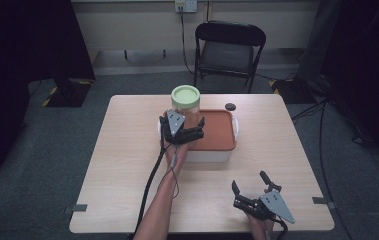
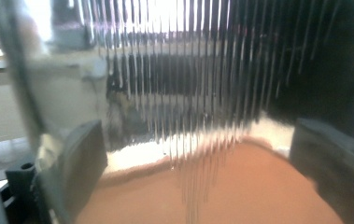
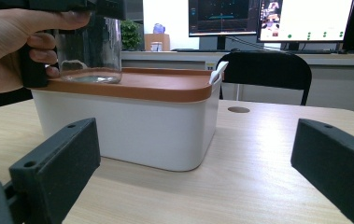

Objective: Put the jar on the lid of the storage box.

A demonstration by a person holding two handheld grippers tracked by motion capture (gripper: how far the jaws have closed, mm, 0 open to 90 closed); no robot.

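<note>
Glass jar [image 1: 187, 107] sits clamped in the raised left gripper [image 1: 182, 131] atop the box lid [image 1: 217, 132].

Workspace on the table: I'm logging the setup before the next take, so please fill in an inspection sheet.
Surface: light wooden table, tape tabs at its front corners.
Job's things: ribbed glass jar with green lid standing on the orange lid of a white box.
Clutter: small dark disc behind the box.
Grippers: left tongs around the jar; right tongs open, near the front edge.
Cables: one trails from the left tongs.
Surroundings: black chair, wall socket.
</note>
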